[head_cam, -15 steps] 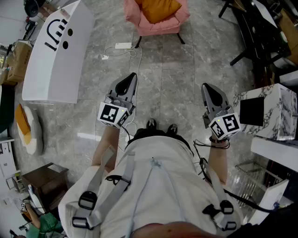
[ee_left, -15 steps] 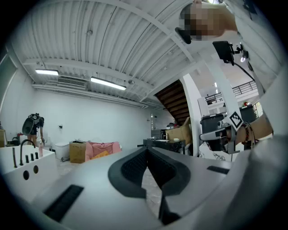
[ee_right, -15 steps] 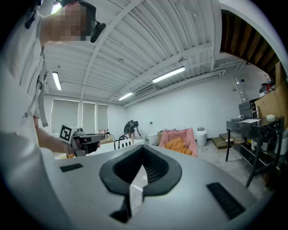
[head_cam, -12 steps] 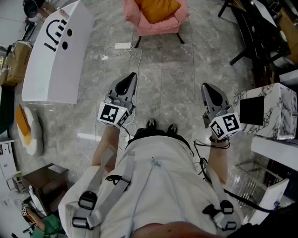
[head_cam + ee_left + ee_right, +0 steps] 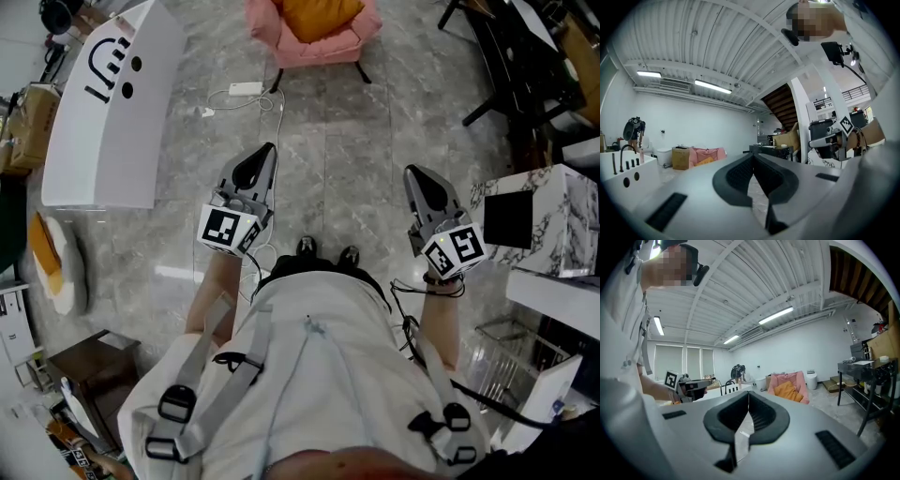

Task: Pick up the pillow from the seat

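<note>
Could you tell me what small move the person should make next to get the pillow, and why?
Probably a step forward toward the pink armchair. The orange pillow lies on its seat, well ahead across the floor, while the left claw and right claw are both shut, empty and held close to the body, so the pillow looks out of reach from here.

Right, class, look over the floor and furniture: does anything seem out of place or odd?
A white power strip lies loose on the floor beside the pink armchair, its cable trailing towards the person's feet. The orange pillow sits normally on the seat.
</note>
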Demonstrator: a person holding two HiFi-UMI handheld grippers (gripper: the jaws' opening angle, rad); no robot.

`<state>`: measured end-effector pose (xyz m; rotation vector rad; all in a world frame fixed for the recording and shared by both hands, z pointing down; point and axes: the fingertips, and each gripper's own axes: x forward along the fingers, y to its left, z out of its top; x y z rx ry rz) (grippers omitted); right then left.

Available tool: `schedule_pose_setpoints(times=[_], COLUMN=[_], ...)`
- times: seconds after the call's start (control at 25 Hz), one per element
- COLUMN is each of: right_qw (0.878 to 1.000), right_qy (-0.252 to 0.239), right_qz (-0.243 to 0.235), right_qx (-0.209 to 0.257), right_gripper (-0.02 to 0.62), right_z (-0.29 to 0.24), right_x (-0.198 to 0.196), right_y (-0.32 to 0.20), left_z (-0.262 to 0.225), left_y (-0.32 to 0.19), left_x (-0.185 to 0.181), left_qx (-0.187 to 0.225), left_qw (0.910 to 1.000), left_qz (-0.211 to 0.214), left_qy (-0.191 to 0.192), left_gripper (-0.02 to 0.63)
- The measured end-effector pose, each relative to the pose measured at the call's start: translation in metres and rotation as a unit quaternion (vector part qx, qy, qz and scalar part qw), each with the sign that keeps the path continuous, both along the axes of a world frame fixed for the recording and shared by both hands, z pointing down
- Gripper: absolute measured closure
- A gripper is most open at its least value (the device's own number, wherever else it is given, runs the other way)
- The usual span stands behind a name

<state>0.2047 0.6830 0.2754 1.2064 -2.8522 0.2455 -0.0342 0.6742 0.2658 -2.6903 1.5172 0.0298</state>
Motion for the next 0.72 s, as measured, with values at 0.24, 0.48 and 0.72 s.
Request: schedule_pose_setpoints(times=[0.24, 0.48, 0.72], right_qw=[1.000, 0.999, 0.999], right_qy=[0.002, 0.005, 0.005], right_qz=[0.010, 0.029, 0.029], right_qx=[-0.014, -0.026, -0.026], right_gripper=[0.581, 0.581, 0.581], right_z=[0.006, 0.009, 0.014], right_x=[-0.021, -0.045, -0.053], right_y=[-0.011, -0.025, -0.053], left_z=[0.009, 0.014, 0.020], left_y=[-0.011, -0.030, -0.056], left_x=[-0.025, -0.052, -0.063], left_qx=[-0.009, -0.015, -0.028], left_qw=[0.9999, 0.9997, 0.9993], left_qz=[0.001, 0.019, 0.014], left_qy=[0.007, 0.005, 0.018], left_gripper=[0.598, 0.598, 0.598])
